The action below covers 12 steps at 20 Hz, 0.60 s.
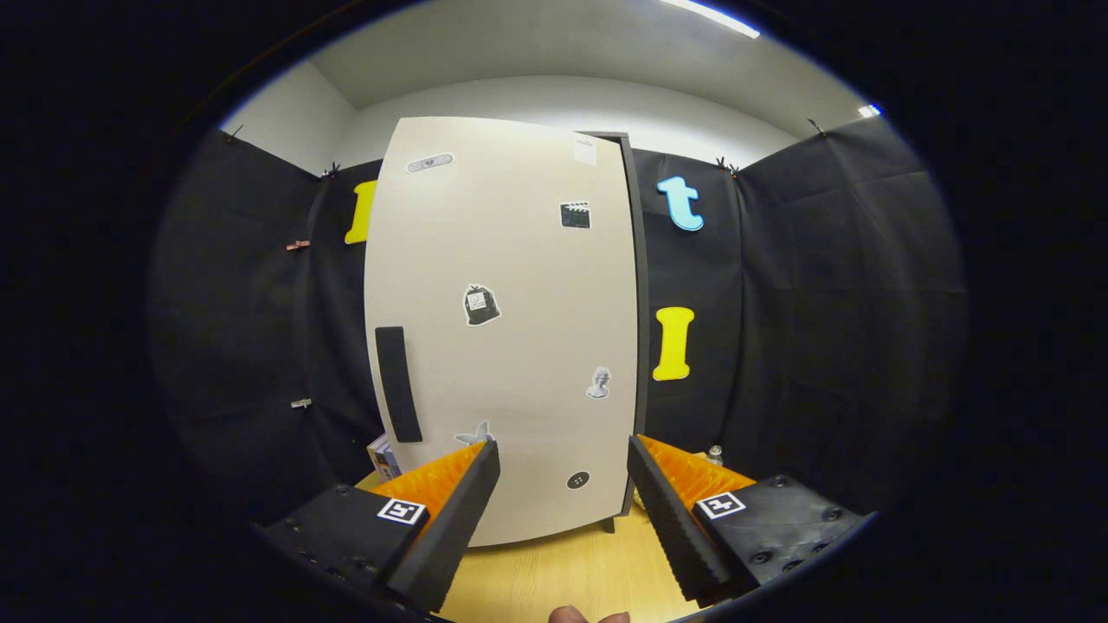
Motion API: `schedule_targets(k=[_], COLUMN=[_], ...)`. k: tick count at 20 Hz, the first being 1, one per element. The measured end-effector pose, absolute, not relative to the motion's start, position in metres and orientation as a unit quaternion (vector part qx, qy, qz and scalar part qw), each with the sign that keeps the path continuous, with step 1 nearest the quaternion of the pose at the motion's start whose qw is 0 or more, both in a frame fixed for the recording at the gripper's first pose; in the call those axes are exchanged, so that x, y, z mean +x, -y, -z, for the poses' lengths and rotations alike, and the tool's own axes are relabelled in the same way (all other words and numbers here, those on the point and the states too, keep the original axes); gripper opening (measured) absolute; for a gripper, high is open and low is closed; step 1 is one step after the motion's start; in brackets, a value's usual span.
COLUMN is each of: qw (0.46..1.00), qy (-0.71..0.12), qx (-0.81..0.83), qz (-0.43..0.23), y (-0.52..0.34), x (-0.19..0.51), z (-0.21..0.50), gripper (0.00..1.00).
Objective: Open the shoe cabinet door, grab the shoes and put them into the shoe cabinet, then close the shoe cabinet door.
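Note:
A tall cream shoe cabinet with a dark frame stands on the wooden table, straight ahead of my fingers. Its door looks shut and carries several small stickers. A dark vertical handle sits low on the door's left side, a little left of and beyond my left finger. My gripper is open, with nothing between its fingers, and it stands apart from the door. The door's lower part shows in the gap between the fingers.
A small box rests on the table left of the cabinet, behind my left finger. A small bottle peeks out right of the cabinet, beyond my right finger. Black cloth walls close in on both sides. A person's fingertips show below the fingers.

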<state>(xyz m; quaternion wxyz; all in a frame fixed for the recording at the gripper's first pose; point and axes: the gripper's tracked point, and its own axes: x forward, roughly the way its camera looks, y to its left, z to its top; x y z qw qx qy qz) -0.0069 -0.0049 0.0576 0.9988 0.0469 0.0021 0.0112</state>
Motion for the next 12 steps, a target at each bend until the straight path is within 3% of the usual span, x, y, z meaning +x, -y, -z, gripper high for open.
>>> schedule_targets(k=[12], qw=[0.999], qy=[0.006], qx=[0.047], qz=[0.000], y=[0.009], x=[-0.018], z=[-0.058], gripper=[0.97])
